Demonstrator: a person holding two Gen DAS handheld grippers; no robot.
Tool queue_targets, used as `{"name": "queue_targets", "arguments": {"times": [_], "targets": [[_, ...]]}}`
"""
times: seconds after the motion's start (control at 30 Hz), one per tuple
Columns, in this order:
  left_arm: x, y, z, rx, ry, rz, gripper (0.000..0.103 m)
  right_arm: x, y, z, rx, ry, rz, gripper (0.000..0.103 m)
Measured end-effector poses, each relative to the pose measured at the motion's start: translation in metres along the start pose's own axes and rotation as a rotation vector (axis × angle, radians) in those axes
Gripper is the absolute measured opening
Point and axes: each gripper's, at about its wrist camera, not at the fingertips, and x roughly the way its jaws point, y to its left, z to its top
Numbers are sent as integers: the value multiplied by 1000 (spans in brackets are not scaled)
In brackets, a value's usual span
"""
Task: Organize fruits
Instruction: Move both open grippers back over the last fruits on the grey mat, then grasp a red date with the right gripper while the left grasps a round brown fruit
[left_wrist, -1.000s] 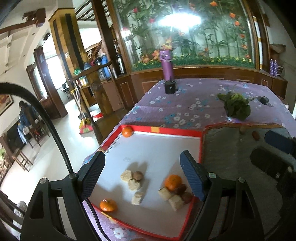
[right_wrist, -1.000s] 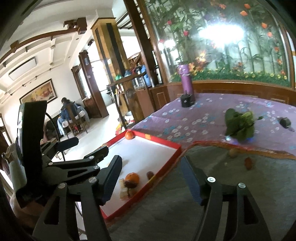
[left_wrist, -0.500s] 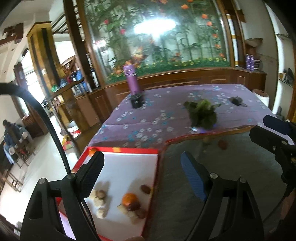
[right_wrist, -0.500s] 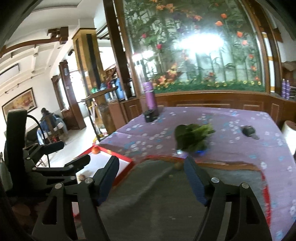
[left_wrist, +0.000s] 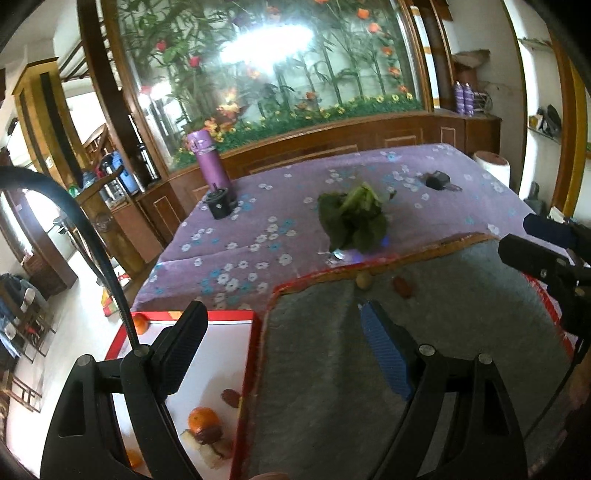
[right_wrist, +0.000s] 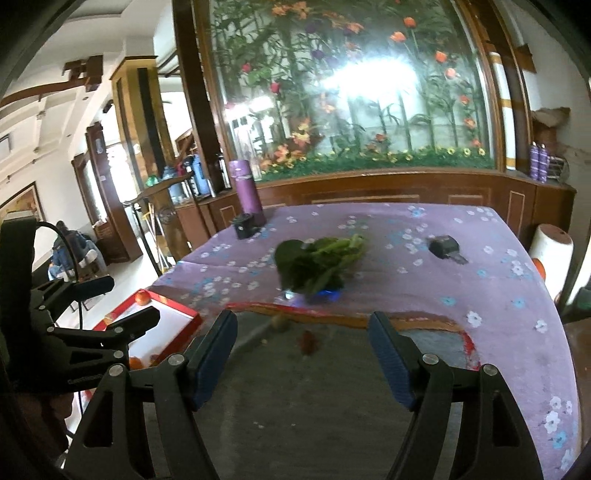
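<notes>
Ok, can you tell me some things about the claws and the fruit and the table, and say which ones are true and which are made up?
1. Both claws are open and hold nothing. True: the left claw and the right claw show wide gaps.
2. The orange fruit lies on the grey mat. False: it lies in the red-edged tray.
3. The leafy greens sit on the purple flowered cloth. True.
4. The purple bottle lies on its side. False: it stands upright.
5. Two small fruits, the pale round one and the brown one, lie on the grey mat. True.
</notes>
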Motion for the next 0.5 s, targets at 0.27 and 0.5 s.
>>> {"name": "queue_targets", "arguments": {"times": [0.27, 0.5], "targets": [[28, -11, -5, 35, 50, -11, 86, 22, -19, -5, -5, 48, -34, 75], [58, -5, -19, 50, 128, 3, 86, 64, -30, -15, -19, 178, -36, 74]]}}
